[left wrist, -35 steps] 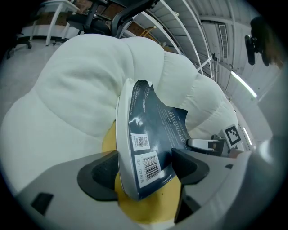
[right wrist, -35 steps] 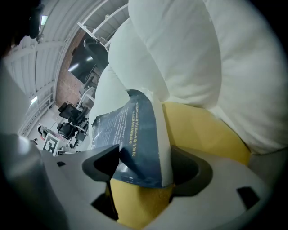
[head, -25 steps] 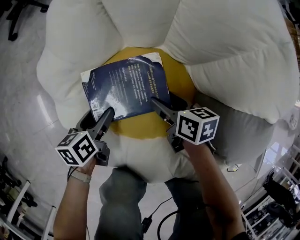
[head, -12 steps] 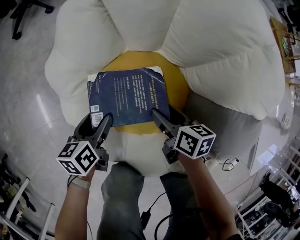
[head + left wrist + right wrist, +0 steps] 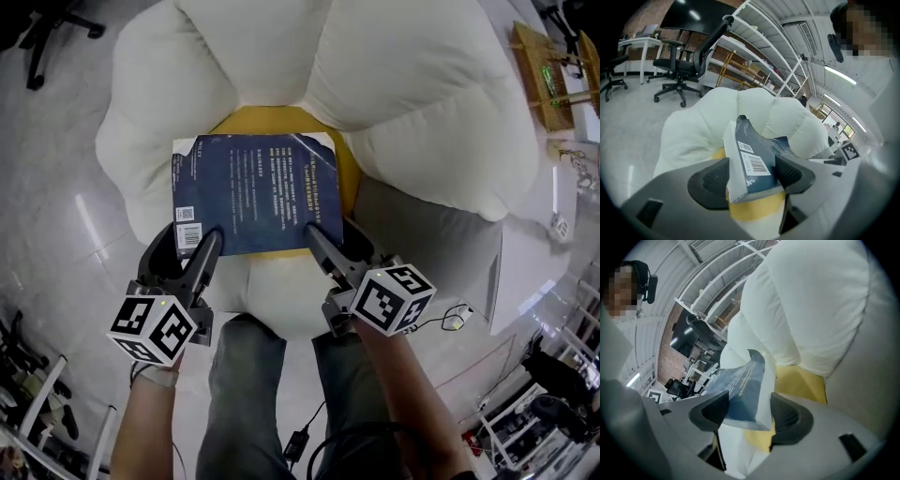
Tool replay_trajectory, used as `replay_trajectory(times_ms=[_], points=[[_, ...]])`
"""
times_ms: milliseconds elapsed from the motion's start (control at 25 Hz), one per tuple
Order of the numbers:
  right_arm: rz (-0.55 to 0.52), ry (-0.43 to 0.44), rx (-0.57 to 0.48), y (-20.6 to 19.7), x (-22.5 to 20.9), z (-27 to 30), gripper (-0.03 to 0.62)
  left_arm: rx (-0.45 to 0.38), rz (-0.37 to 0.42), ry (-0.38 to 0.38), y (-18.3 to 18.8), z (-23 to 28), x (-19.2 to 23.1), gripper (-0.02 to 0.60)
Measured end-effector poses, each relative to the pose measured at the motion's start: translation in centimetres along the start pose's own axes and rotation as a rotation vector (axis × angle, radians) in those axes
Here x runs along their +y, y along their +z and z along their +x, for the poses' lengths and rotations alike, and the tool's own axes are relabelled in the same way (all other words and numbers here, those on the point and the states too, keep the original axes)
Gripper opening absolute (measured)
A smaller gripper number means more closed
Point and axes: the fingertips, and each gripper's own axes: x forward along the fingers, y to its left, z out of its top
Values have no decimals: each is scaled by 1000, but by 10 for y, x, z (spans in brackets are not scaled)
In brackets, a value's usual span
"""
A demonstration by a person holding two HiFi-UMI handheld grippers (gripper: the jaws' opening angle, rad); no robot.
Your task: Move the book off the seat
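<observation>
A dark blue book with white print and a barcode hangs above the round yellow seat of a white flower-shaped cushion chair. My left gripper is shut on its near left corner. My right gripper is shut on its near right corner. In the left gripper view the book sits between both pads of that gripper, over the yellow seat. In the right gripper view the book's corner lies between the pads of that gripper, beside the yellow seat.
White petal cushions ring the seat. The person's legs stand at the chair's front edge, with a cable on the glossy floor. A wooden crate sits at the upper right. An office chair and shelves stand behind.
Both grippers have risen with the book between them. It has come up off the yellow seat, squared up in view, and now hides more of the yellow.
</observation>
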Motion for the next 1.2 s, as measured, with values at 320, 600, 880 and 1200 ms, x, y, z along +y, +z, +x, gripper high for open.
replay_trajectory(times_ms=[320, 600, 880, 1200], points=[[-35, 22, -75, 56, 24, -50, 291, -60, 30, -6, 49, -23, -57, 310], [-42, 27, -150, 93, 55, -94, 291, -107, 97, -38, 92, -51, -101, 310], [-9, -13, -258, 143, 16, -152, 291, -116, 180, -117, 118, -15, -181, 310], [13, -34, -404, 184, 19, -221, 291, -168, 274, -200, 156, -25, -259, 310]])
